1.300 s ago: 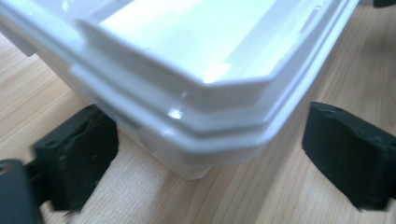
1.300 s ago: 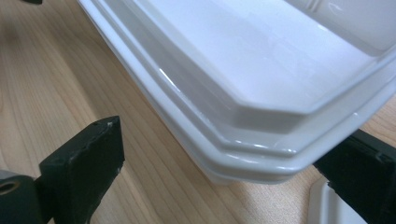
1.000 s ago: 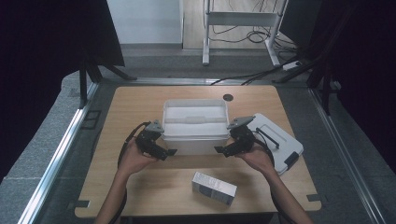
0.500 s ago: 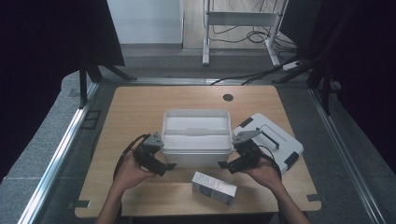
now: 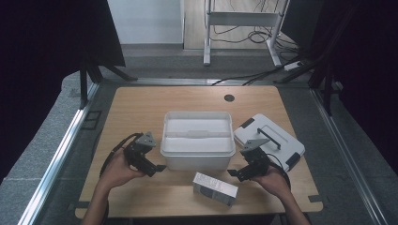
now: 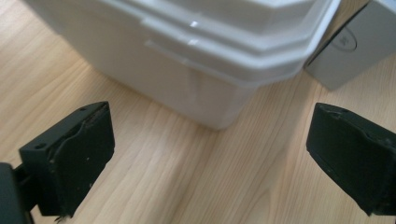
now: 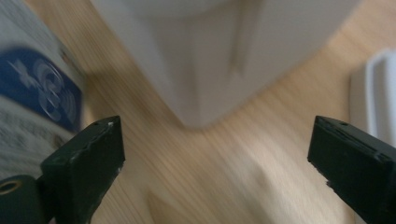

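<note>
High view shows my right gripper (image 5: 234,173), jaws just opened wide with nothing between them, beside the small carton (image 5: 215,188) lying just to its left; my left gripper (image 5: 158,168) is spread empty too, by the white tub (image 5: 197,157). I judge I'm reaching for the carton: next, swing left and straddle it.

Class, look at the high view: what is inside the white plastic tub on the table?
The white tub looks empty: bare white floor, with a ridge across its middle. The near wall hides the strip of floor just behind it.
</note>
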